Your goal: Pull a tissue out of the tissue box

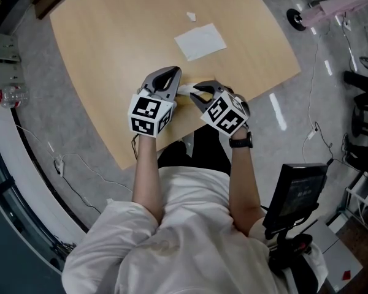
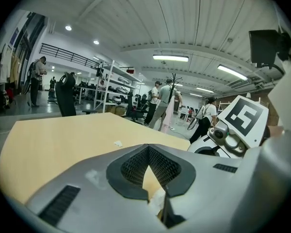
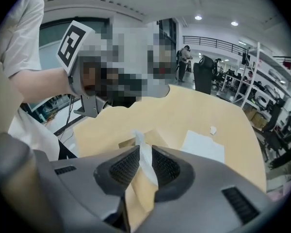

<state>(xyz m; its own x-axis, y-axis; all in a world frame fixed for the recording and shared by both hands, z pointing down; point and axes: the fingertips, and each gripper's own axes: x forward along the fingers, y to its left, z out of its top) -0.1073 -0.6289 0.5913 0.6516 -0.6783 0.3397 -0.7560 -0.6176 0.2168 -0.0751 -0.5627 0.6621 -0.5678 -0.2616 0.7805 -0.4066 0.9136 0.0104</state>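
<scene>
At the near edge of the wooden table (image 1: 122, 35), both grippers sit close together over the tan tissue box (image 3: 153, 136), which they largely hide in the head view. A white tissue (image 3: 141, 149) stands up out of the box, and a bit of this tissue (image 1: 185, 89) shows between the grippers. My right gripper (image 3: 144, 159) points steeply down with its jaws partly apart, so this right gripper (image 1: 199, 92) is open with the tissue strip between the pads. My left gripper (image 2: 148, 148), which is the left gripper (image 1: 173, 76) beside it, has its tips together with nothing seen pinched.
A flat white tissue (image 1: 200, 41) and a small white scrap (image 1: 191, 16) lie farther out on the table. The table's front edge runs just under the grippers. A screen on a stand (image 1: 300, 192) is at lower right, and cables cross the floor at left.
</scene>
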